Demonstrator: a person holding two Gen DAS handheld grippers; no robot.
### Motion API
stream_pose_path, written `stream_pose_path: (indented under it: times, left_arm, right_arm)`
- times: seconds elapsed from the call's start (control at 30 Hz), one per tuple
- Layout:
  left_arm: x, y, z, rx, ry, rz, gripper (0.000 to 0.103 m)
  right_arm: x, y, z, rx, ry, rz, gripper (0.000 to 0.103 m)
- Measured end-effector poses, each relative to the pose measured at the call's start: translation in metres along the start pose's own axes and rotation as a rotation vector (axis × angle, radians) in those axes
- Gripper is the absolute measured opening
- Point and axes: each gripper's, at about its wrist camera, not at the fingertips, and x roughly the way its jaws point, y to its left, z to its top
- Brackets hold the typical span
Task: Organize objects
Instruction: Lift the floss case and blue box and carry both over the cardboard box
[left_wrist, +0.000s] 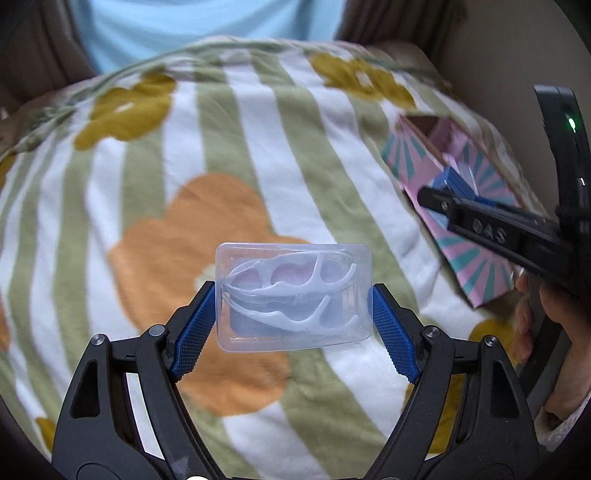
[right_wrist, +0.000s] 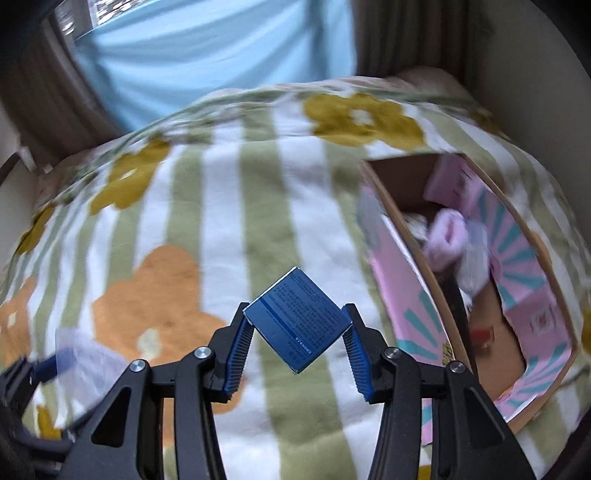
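Left tongs (left_wrist: 293, 306) clenched on floss-pick case (left_wrist: 293, 295) | right tongs (right_wrist: 297, 332) clenched on blue box (right_wrist: 297, 319) by its corners | pink carton (right_wrist: 406, 295) at 2 o'clock; blue box is best lowered level, grip kept firm.

Under my grippers is a blanket (right_wrist: 229, 206) with green and white stripes and orange and mustard flowers, filling most of both frames. On it, at the right of the frame, lies an open pink box (right_wrist: 406, 295) with teal rays.
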Motion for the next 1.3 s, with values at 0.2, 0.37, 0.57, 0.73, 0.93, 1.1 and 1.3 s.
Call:
stream_pose_path:
  times: [0.2, 0.37, 0.57, 0.73, 0.93, 1.1, 1.3]
  left_arm:
    - [-0.056, 0.020, 0.011, -0.097, -0.038, 0.073, 0.080]
    - [-0.100, 0.032, 0.009, -0.202, -0.055, 0.139, 0.080]
    - [-0.135, 0.028, -0.003, -0.288, -0.090, 0.187, 0.080]
    - [-0.151, 0.018, 0.001, -0.273, -0.129, 0.216, 0.080]
    - [-0.159, 0.002, 0.005, -0.258, -0.140, 0.226, 0.080]
    - [-0.156, -0.018, 0.022, -0.232, -0.136, 0.188, 0.080]
    - [-0.144, -0.058, 0.057, -0.131, -0.142, 0.141, 0.080]
  right_arm:
    - [-0.051, 0.026, 0.005, -0.130, 0.013, 0.083, 0.045]
    - [-0.095, 0.039, 0.010, -0.215, -0.001, 0.116, 0.045]
    - [-0.124, 0.041, 0.004, -0.258, -0.018, 0.145, 0.045]
    - [-0.136, 0.037, 0.010, -0.276, -0.048, 0.166, 0.045]
    - [-0.146, 0.027, 0.014, -0.269, -0.060, 0.192, 0.044]
    - [-0.153, 0.001, 0.020, -0.226, -0.077, 0.183, 0.045]
    - [-0.165, -0.048, 0.030, -0.160, -0.097, 0.126, 0.044]
